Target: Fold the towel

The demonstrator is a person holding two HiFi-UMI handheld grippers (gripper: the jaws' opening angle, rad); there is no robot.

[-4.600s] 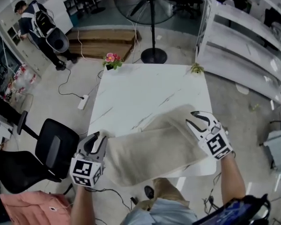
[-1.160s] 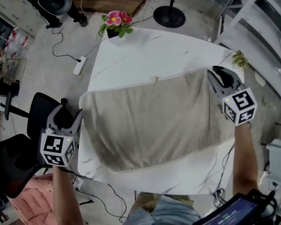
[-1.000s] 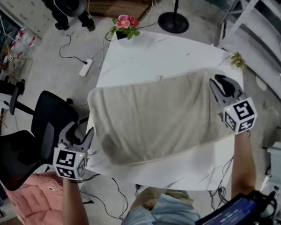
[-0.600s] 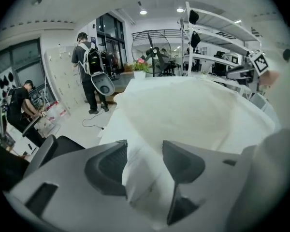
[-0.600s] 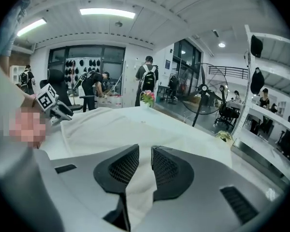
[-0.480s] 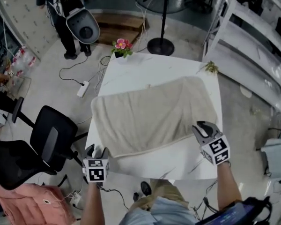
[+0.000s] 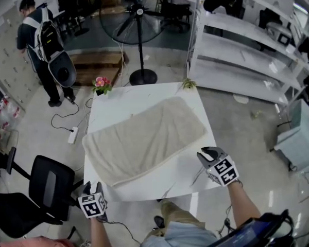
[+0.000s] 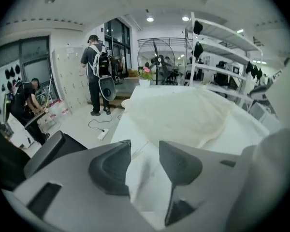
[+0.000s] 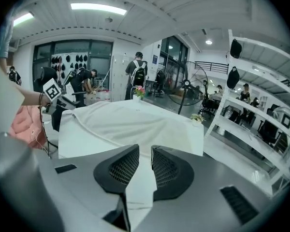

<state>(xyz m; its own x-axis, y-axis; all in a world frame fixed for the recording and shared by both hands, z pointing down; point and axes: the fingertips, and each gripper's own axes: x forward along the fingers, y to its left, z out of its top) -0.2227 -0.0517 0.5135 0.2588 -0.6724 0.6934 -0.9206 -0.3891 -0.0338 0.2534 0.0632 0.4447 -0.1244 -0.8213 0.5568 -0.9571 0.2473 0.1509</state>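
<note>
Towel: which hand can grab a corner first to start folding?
Probably left. The left gripper faces the towel close ahead, jaws apart though just closing a little, nothing between them. The right gripper has jaws barely apart and must open first.

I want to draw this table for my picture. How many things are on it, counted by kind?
Towel: 1
Pot of pink flowers: 1
Small green plant: 1
Total on the white table: 3
</note>
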